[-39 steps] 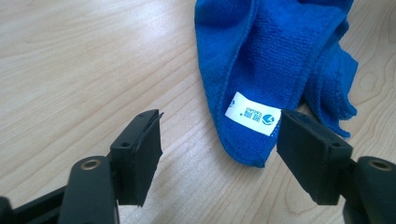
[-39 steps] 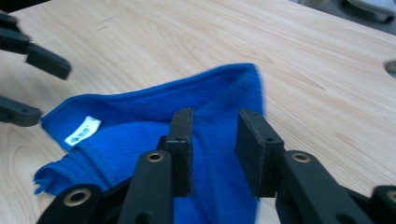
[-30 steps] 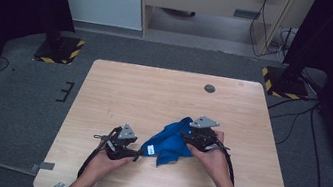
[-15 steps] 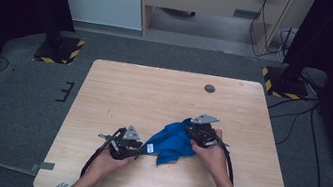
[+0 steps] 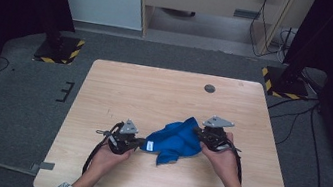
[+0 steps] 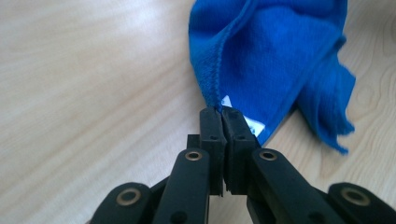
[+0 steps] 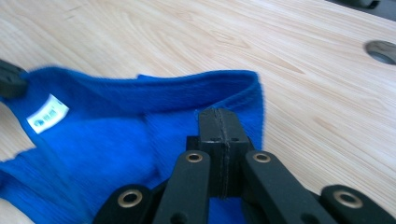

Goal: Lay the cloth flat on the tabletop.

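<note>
Near the table's [image 5: 121, 81] front edge, the blue cloth [image 5: 174, 140] lay bunched between us; our left gripper [image 6: 221, 112] had just finished closing on its labelled corner, our right gripper [image 7: 219, 113] already pinched the far hem, so lifting and spreading could likely begin.

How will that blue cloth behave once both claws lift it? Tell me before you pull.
The blue cloth will likely sag between the left claw and the right claw: it already lies crumpled in soft folds. It is probably light, being thin fabric. Its fuzzy pile should resist slipping, though each claw pinches only an edge.
</note>
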